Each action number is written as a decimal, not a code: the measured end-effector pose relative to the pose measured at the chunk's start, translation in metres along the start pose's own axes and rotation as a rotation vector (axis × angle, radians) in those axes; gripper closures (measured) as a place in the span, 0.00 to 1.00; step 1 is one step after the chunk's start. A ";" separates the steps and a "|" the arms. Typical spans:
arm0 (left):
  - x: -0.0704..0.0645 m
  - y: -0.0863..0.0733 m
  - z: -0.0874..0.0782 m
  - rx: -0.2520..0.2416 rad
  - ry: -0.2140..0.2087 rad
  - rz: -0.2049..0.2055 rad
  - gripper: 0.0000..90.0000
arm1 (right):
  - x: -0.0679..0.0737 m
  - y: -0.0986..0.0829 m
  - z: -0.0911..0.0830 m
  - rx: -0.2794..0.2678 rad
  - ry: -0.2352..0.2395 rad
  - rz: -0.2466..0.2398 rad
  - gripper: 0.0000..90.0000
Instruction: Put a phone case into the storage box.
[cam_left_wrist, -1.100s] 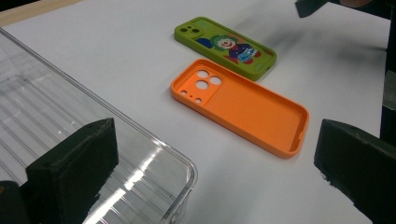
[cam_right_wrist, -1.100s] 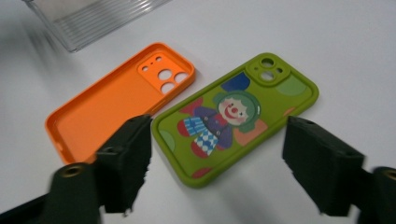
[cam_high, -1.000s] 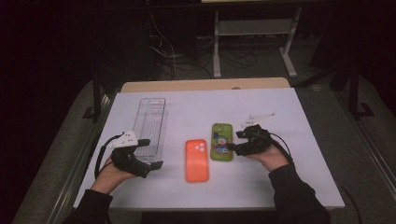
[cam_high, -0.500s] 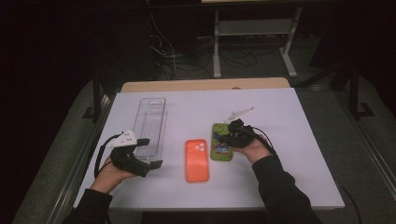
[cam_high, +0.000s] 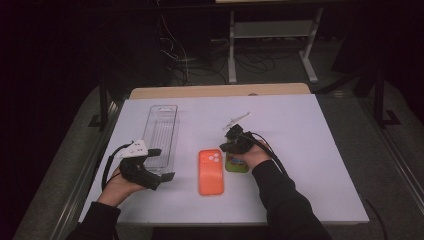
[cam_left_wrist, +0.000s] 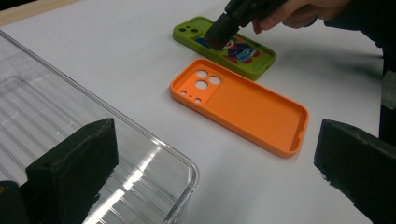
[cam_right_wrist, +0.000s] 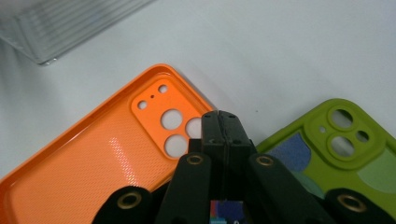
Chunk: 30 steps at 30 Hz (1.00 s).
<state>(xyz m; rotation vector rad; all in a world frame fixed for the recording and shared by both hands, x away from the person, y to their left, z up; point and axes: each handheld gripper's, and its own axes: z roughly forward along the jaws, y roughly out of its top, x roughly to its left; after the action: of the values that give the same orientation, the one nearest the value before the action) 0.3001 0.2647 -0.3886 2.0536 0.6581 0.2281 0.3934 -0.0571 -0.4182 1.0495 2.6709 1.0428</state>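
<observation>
A white table top (cam_high: 310, 150) fills the frame's middle, a wooden strip (cam_high: 220, 91) along its far edge — beyond, a dark floor, tangled cables (cam_high: 185, 55), and a grey shelf stand (cam_high: 272, 30) at upper centre.

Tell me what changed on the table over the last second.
The right gripper moved in from the right and now sits over the green phone case, jaws shut with nothing visibly between them. The left gripper stayed open beside the clear tray; the orange phone case, green case and tray have not moved.
</observation>
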 end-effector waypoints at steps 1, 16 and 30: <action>0.000 0.000 0.000 0.001 0.001 -0.001 0.00 | 0.000 0.000 0.000 0.000 0.000 0.000 0.98; -0.001 0.001 0.002 0.002 -0.002 0.006 0.00 | 0.000 0.003 0.019 0.018 0.012 0.010 0.98; -0.002 0.002 0.002 -0.001 -0.007 -0.003 0.00 | 0.024 0.024 0.041 0.023 0.067 -0.045 0.98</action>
<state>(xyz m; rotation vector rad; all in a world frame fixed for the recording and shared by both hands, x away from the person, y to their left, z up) 0.2998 0.2612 -0.3877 2.0514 0.6570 0.2189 0.4015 -0.0064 -0.4310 0.9706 2.7513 1.0600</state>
